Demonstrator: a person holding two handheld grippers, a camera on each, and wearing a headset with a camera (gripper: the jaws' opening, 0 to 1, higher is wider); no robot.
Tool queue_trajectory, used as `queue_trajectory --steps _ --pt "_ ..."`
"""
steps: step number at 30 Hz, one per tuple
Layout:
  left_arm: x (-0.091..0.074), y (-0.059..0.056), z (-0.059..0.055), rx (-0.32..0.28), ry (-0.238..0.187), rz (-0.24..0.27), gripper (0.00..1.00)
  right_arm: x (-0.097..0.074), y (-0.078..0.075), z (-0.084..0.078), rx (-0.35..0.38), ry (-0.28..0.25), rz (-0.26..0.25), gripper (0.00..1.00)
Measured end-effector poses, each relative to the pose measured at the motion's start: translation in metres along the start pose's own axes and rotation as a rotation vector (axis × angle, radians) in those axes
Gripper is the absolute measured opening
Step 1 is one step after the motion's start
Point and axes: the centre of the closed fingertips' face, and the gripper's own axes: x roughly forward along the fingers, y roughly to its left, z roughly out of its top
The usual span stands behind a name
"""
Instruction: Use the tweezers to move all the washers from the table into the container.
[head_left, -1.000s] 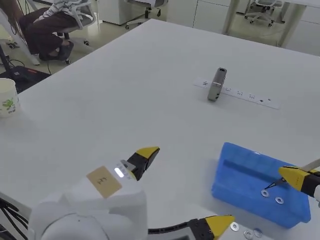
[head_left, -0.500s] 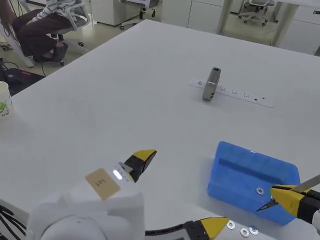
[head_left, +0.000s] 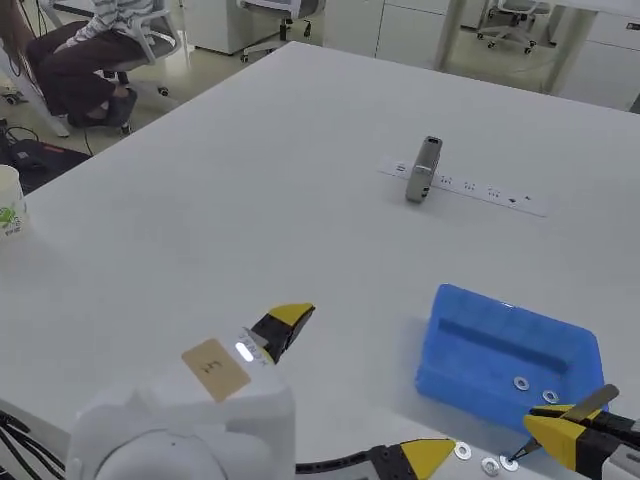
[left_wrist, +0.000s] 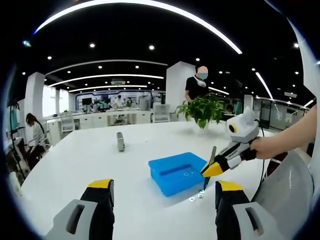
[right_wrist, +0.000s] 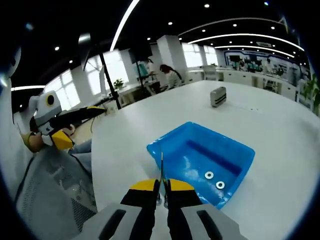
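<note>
Shifting tweezers (head_left: 592, 399) from container (head_left: 470, 375) to washers (head_left: 488, 465)

The rectangular plastic container (head_left: 510, 345) is a saturated blue all over, and the small metal ring washers (head_left: 521, 383) show pale silver against it and against the plain white table (head_left: 250, 230). The left gripper (head_left: 362, 385) has black jaws with yellow tips and a white body bearing a tan label (head_left: 212, 366) (a small white light glows beside it). The right gripper (right_wrist: 161, 186) repeats the yellow on black, and the thin metal tweezers (right_wrist: 161, 165) are dark. The small block (head_left: 423, 168) is grey, the flat strip (head_left: 480, 189) white with dark marks, the paper cup (head_left: 8, 205) white with green print.
</note>
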Motion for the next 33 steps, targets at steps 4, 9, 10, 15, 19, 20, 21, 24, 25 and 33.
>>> queue_trajectory --steps 4,9,10,15,19,20,21,24,25,33 --pt "-0.0002 0.0007 -0.0011 0.009 0.007 0.006 0.84 0.0019 -0.0013 -0.0025 -0.003 0.004 -0.002 0.04" --pt "0.0001 -0.0001 -0.0025 0.013 0.013 0.002 0.84 0.0037 -0.004 -0.0052 -0.022 0.014 -0.009 0.04" --pt "0.0001 -0.0002 -0.0026 0.013 0.014 0.001 0.84 0.0042 -0.0039 -0.006 -0.024 0.015 -0.008 0.04" --pt "0.0002 0.0002 -0.0033 0.017 0.018 0.003 0.84 0.0048 -0.0016 -0.0068 -0.072 0.018 -0.003 0.04" --pt "0.0006 -0.0003 -0.0042 0.024 0.025 0.001 0.84 0.0051 0.0044 -0.0087 -0.151 0.034 0.008 0.03" --pt "0.0008 -0.0006 -0.0045 0.025 0.027 -0.001 0.84 0.0051 0.0048 -0.0088 -0.159 0.035 0.009 0.03" --pt "0.0009 -0.0008 -0.0046 0.026 0.028 -0.002 0.84 0.0052 0.0045 -0.0087 -0.187 0.039 0.0 0.02" --pt "0.0013 -0.0018 -0.0042 0.028 0.027 -0.007 0.84 0.0054 0.0047 -0.0084 -0.198 0.043 -0.006 0.02" --pt "0.0014 -0.002 -0.0045 0.029 0.028 -0.007 0.84 0.0053 0.004 -0.0083 -0.198 0.043 -0.007 0.02" --pt "0.0015 -0.0031 -0.0057 0.033 0.035 -0.011 0.84 0.0043 0.0009 -0.0059 -0.169 0.03 -0.02 0.04"
